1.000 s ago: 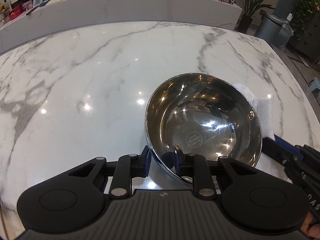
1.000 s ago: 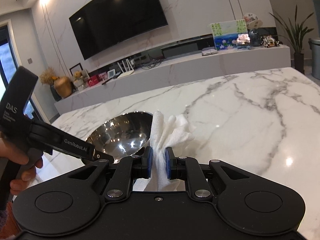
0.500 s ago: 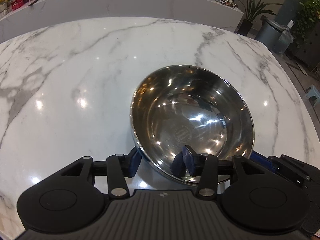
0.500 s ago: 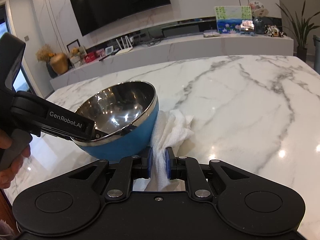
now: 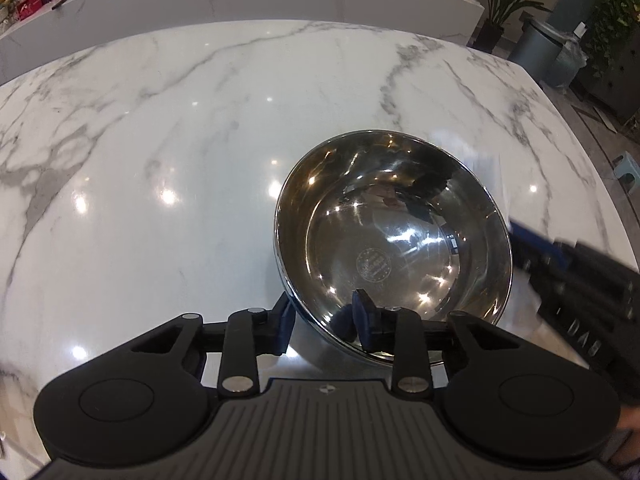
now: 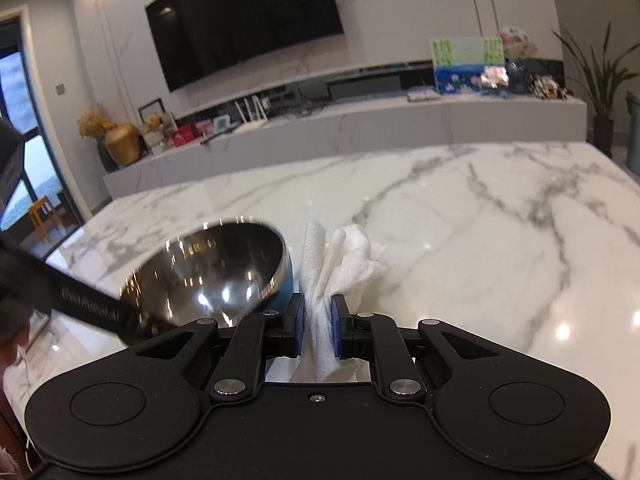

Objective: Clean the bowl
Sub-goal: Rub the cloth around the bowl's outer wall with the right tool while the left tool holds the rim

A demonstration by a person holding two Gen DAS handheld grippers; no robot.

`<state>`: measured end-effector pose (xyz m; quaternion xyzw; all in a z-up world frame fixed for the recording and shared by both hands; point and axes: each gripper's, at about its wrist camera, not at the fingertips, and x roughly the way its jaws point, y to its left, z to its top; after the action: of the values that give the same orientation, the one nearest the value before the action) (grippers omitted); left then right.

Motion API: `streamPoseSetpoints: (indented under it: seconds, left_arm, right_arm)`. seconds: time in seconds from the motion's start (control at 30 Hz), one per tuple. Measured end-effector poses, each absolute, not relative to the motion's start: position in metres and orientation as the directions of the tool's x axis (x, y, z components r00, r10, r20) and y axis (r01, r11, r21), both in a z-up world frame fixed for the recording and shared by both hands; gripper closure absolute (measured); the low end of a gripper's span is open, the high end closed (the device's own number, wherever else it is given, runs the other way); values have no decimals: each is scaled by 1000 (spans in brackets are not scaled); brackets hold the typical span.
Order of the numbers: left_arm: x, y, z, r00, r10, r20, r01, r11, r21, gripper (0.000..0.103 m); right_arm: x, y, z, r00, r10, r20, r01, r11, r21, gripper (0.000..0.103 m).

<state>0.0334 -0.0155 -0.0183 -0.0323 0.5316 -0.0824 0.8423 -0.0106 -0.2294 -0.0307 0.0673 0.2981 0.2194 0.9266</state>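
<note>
Gripping the bowl (image 5: pixel 394 240) rim, the left tool (image 5: pixel 325 322) is lowering it, seemingly worktop-ward (image 5: pixel 160 128), while the right tool (image 6: pixel 318 330), clamping the paper towel (image 6: pixel 340 268), is withdrawing from the bowl's outside toward wiping inside.

Matte-black left handheld gripper (image 5: pixel 322 322) with ribbed grey housing, two round embossed discs, silver pivot screws and blue finger pads (image 5: pixel 365 320); the matching smooth black right handheld gripper (image 6: pixel 317 330) bears white lettering (blurred, unreadable) along its side.

tabletop (image 6: pixel 460 216): white marble, grey veins, ahead of you
television (image 6: pixel 244 16): dark, on your far wall
gold vase (image 6: pixel 122 144): left end of the low shelf
painting (image 6: pixel 466 64): stands at its right
</note>
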Motion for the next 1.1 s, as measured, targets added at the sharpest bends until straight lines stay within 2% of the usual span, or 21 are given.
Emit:
streamPoseSetpoints:
  seconds: [0.2, 0.4, 0.47, 0.53, 0.57, 0.7, 0.8, 0.97, 1.1]
  left_arm:
    - [32, -18, -18, 421, -165, -892, 106, 986, -132, 74]
    - [31, -21, -18, 423, -166, -891, 112, 985, -130, 74]
    - [31, -21, -18, 425, -166, -890, 110, 985, -131, 74]
    - [31, -21, -18, 426, -166, -889, 109, 985, -132, 74]
    - [31, -21, -18, 426, -166, -889, 109, 985, -132, 74]
    - [30, -23, -18, 428, -163, -889, 110, 986, -128, 73]
    - [30, -24, -18, 428, -163, -889, 109, 986, -129, 73]
    - [29, -24, -18, 426, -167, -889, 110, 985, -133, 73]
    - [28, -24, -18, 427, -170, -888, 113, 985, -134, 73]
  right_arm:
    - [-9, -229, -42, 683, 470, -560, -396, 882, 256, 91]
    - [-16, -222, -52, 694, 425, -581, -364, 904, 225, 90]
    - [-20, -221, -50, 724, 379, -576, -321, 925, 205, 84]
    - [-25, -221, -47, 751, 327, -574, -269, 945, 186, 65]
    - [-29, -221, -45, 766, 291, -573, -220, 956, 192, 63]
    - [-42, -217, -40, 784, 204, -586, -77, 969, 234, 62]
    - [-52, -205, -38, 785, 197, -587, -67, 970, 235, 62]
    - [-55, -181, -44, 776, 114, -620, -61, 992, 107, 63]
    - [-52, -178, -52, 787, 69, -614, -11, 995, 97, 63]
